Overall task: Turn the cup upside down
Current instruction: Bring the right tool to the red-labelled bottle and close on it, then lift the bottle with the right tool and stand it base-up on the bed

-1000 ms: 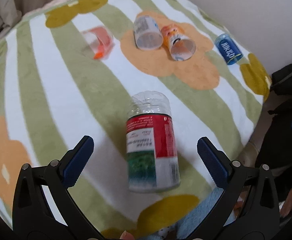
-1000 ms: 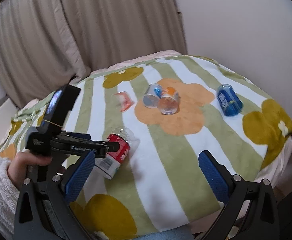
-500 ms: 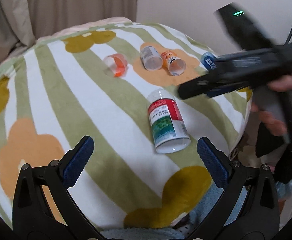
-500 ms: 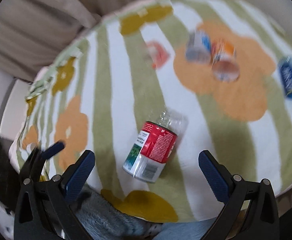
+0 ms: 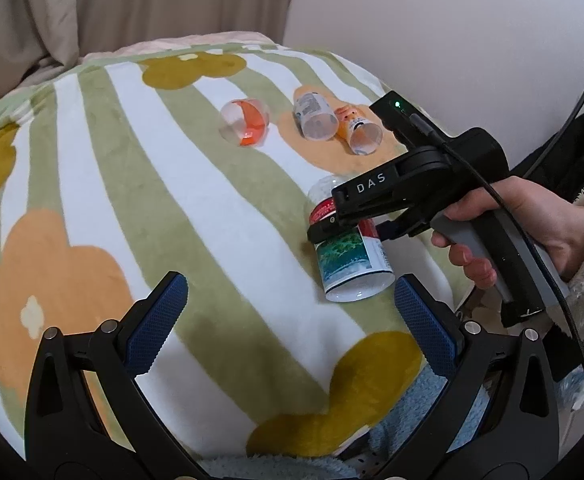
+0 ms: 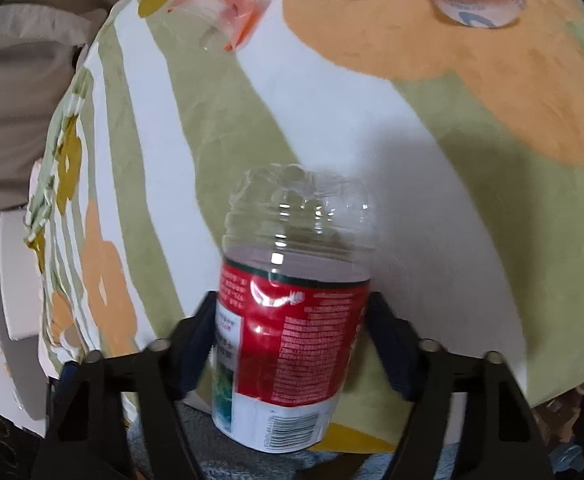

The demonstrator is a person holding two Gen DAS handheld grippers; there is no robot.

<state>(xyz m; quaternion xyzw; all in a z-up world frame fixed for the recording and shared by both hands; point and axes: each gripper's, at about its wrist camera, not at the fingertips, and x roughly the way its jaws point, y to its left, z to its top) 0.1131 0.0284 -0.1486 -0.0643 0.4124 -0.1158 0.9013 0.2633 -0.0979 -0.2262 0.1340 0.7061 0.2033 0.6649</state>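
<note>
The cup [image 6: 292,320] is a cut-off clear plastic bottle lying on its side on the blanket [image 5: 219,216], near the blanket's front right edge, its open rim toward the front edge and its ribbed, rounded closed end toward the far edge. A label wraps its middle: a red band with small white print too fine to read, a green and blue picture, then a white strip with a barcode by the rim.

The right gripper [image 6: 292,340] has its fingers [image 6: 195,340] clenched on the cup, 1 on each side of the red band. From the left wrist view its black body shows the letters "DAS" and a lit green lamp, and a hand [image 5: 520,224] in a fluffy sleeve holds its grey handle.

The left gripper [image 5: 287,316] hovers over the blanket's front edge with its blue-padded fingers [image 5: 155,324] released and wide apart, grasping nothing.

The blanket is fleece, striped green and white with orange and mustard flowers. Toward its far edge lie an orange-banded cup [image 5: 245,122], a white-labelled cup [image 5: 315,116] and, touching it, an orange cup [image 5: 358,130], all on their sides. Beige curtains [image 5: 131,4] and a plain pale wall [image 5: 432,28] stand behind.
</note>
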